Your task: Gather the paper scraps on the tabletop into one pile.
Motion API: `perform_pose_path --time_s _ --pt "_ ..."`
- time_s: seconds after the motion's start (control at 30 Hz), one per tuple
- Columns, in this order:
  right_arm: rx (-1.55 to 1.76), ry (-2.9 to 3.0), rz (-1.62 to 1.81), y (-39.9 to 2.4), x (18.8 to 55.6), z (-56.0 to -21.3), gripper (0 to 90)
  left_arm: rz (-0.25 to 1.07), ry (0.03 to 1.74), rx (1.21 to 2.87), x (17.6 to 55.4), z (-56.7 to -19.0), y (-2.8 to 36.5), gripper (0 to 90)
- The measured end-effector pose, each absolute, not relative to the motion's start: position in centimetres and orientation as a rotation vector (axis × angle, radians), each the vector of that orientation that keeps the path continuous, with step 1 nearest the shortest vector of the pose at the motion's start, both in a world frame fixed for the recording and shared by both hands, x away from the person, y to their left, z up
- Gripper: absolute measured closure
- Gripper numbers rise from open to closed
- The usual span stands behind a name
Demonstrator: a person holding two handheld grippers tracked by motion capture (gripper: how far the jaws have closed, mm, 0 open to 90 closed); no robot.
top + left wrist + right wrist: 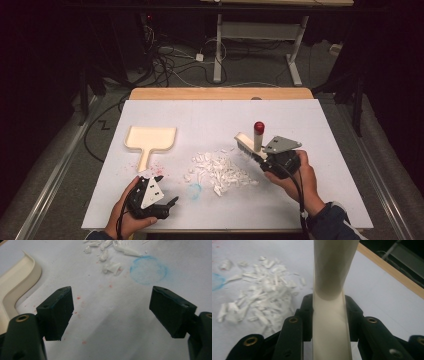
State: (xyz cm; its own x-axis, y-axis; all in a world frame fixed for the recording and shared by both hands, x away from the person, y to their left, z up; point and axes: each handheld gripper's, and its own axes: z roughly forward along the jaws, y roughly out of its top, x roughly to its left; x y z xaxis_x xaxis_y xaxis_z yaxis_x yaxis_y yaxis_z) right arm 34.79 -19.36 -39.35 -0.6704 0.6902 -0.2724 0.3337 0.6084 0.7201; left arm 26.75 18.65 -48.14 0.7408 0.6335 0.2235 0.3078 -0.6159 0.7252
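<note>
A cream dustpan (150, 139) lies flat at the left of the white table top, handle toward me; its curved rim (15, 287) shows at the left of the left gripper view. A pile of white scraps (220, 170) (259, 292) sits mid-table. My right gripper (263, 159) (329, 312) is shut on a cream brush (248, 142) (332, 277) with a red-tipped handle (259, 126) standing up, just right of the pile. My left gripper (171, 207) (112, 312) rests near the front edge, open, with bare table between its jaws.
A blue chalk ring (194, 190) (148, 270) marks the table in front of the scraps, with red specks near the dustpan handle. The wooden far edge (220, 93) borders the white sheet. Beyond it are another table's legs (218, 50) and cables on the floor.
</note>
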Motion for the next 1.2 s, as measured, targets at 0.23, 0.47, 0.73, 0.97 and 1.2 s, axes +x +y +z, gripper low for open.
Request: perform_pose_path --time_s 0.23,0.47,0.73,0.97,1.2 --pt "0.951 2.269 0.851 -22.3 37.2 -40.7 68.0 0.618 0.685 2.262 27.0 -48.2 18.5 18.4" --pt "1.003 2.220 0.783 -23.0 38.6 -41.8 68.0 0.616 0.682 2.270 27.0 -48.2 18.4 18.4" --pt "0.847 2.351 0.719 -18.8 37.9 -42.6 67.4 0.609 0.678 2.278 27.1 -48.3 18.3 18.5" --pt "0.693 2.452 0.876 -15.9 35.1 -40.9 68.0 0.608 0.678 2.278 27.0 -48.3 18.4 18.7" --pt "0.690 2.399 0.962 -17.3 34.1 -38.6 67.9 0.617 0.682 2.273 26.9 -48.3 18.4 18.7"
